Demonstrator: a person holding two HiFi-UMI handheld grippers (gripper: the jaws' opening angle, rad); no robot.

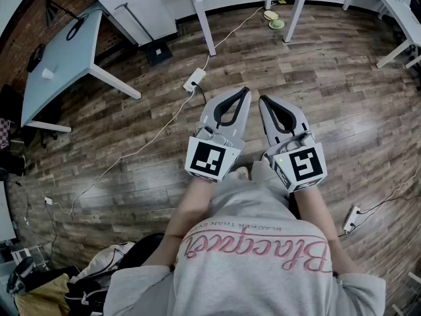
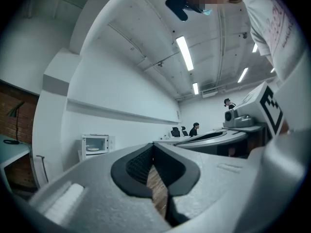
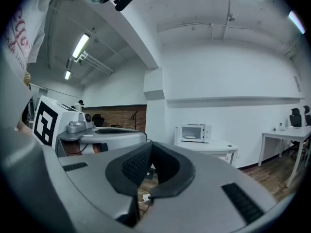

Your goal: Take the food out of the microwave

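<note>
- Wood-plank floor (image 1: 131, 124) fills the head view; a person in a grey shirt (image 1: 256, 242) with pink lettering stands on it, holding both tools out in front at about the same level.
- Left gripper (image 1: 245, 91): the jaws meet at the tips, leaving only the oval loop of the black pads behind them. The left gripper view (image 2: 153, 145) shows the same thing. Floor is visible through the loop, and nothing is held.
- Right gripper (image 1: 262, 99): the jaws are likewise closed tip to tip. The right gripper view (image 3: 150, 143) shows an empty loop, again with floor and a bit of cable behind it.
- The two grippers sit side by side, close but not touching, with the marker cubes (image 1: 212, 159) (image 1: 302, 165) facing up toward the head camera.
- Microwave (image 3: 193, 133): white, it stands on a white table (image 3: 214, 147) against the far wall, well apart from both grippers. It also appears small in the left gripper view (image 2: 95, 144).
- Food (image 3: 190, 137): a pale flat dish sits inside the microwave cavity, also faintly seen at (image 2: 95, 148). Whether the door is open or shut cannot be told at this size.
- Other items on the floor: a white power strip (image 1: 194, 79) with a cable running off to the left, and white table legs (image 1: 207, 28) beyond it.
- A seated person (image 2: 194, 128) shows at a distant desk in the left gripper view.
</note>
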